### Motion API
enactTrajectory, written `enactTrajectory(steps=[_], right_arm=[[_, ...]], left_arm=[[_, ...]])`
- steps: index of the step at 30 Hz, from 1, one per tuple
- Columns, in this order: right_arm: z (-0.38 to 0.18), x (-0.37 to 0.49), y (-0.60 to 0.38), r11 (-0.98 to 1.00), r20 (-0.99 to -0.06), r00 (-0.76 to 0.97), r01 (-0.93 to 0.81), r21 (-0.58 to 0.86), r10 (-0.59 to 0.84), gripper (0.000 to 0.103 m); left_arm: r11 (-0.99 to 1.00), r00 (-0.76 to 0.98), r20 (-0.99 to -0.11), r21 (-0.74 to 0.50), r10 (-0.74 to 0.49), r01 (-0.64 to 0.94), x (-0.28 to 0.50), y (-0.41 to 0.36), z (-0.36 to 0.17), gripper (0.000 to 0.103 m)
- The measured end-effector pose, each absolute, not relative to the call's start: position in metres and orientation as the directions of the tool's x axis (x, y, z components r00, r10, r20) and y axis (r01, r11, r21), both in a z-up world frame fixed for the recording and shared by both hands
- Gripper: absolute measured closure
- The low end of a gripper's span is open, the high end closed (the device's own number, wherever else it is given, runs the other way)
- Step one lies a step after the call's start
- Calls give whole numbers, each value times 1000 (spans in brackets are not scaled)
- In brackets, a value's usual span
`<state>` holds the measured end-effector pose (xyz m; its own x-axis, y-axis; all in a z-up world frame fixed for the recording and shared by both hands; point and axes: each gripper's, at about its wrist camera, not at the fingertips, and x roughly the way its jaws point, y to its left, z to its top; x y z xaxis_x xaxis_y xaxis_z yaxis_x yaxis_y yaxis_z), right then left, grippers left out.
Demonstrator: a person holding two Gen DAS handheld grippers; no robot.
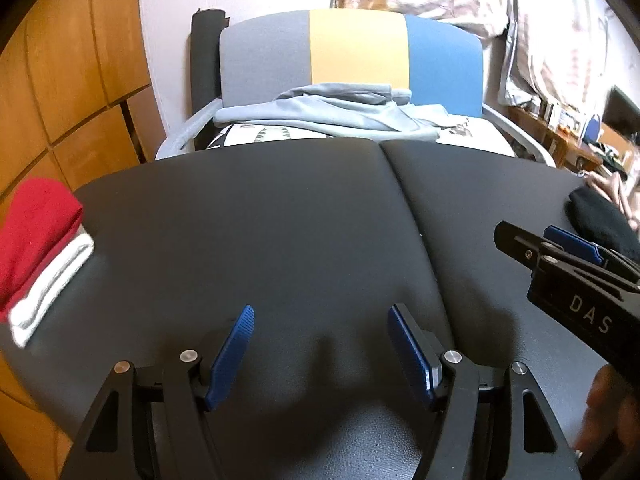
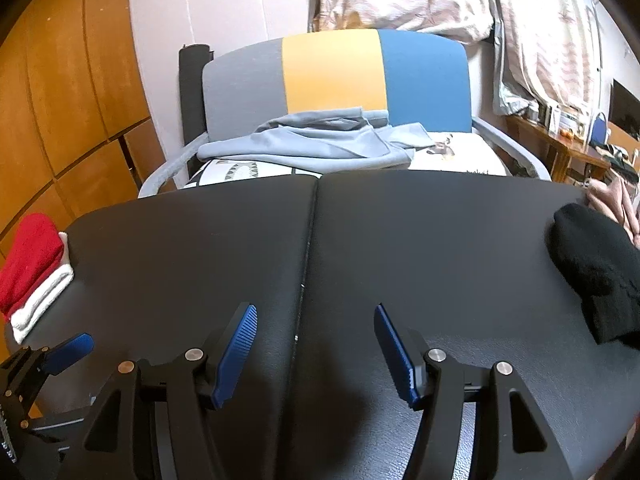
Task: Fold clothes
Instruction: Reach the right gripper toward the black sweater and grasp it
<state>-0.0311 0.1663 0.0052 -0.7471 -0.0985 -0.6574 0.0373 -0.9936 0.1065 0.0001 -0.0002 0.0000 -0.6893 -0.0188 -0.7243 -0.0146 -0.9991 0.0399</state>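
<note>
Both of your claws are empty. Your left gripper (image 1: 320,354) has its blue fingers spread wide over the bare black table (image 1: 280,220), and your right gripper (image 2: 316,354) is spread the same way, with nothing between the fingers.

The next thing to fold looks like the light blue top (image 1: 328,114). It lies in a loose heap on the chair (image 1: 356,50) past the far edge of the table — well away from both claws. A red and white folded pile (image 1: 38,248) sits at the left edge, and a black folded piece (image 2: 596,272) sits on the right.

Here is what could go wrong. The blue top is bunched up, so you might pinch only one layer and the rest would drag or slip off the chair. Swing wide and you may knock a finished pile.
</note>
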Motion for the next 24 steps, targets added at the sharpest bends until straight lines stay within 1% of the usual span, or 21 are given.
enactTrajectory(steps=[4, 6, 10, 12, 16, 20, 24], right_arm=[[8, -31, 172, -994, -660, -745, 39, 107, -100, 40], [8, -26, 179, -993, -651, -753, 26, 116, -96, 40], [5, -31, 185, -995, -681, -730, -7, 97, -62, 40], [2, -33, 192, -997, -686, -727, -17, 72, -37, 40], [-3, -22, 225, -998, -692, -722, -51, 49, 3, 40], [-8, -9, 264, -989, -708, -705, -131, 71, 42, 40], [-8, 4, 311, -969, -711, -698, -226, 103, 87, 40]], left_arm=[[-999, -692, -721, 41, -27, -3, 3, -8, 0, 28], [-997, -688, -725, 72, -42, -14, 4, -3, -1, 27], [-991, -676, -733, 131, -77, -30, -3, 20, -9, 24], [-990, -685, -726, 131, -55, -59, 9, 13, -12, 22], [-982, -676, -735, 164, -59, -93, -3, 15, -12, 21], [-981, -641, -767, 145, -28, -131, -19, 25, -9, 21], [-982, -601, -798, 86, 32, -166, -29, 44, -7, 21]])
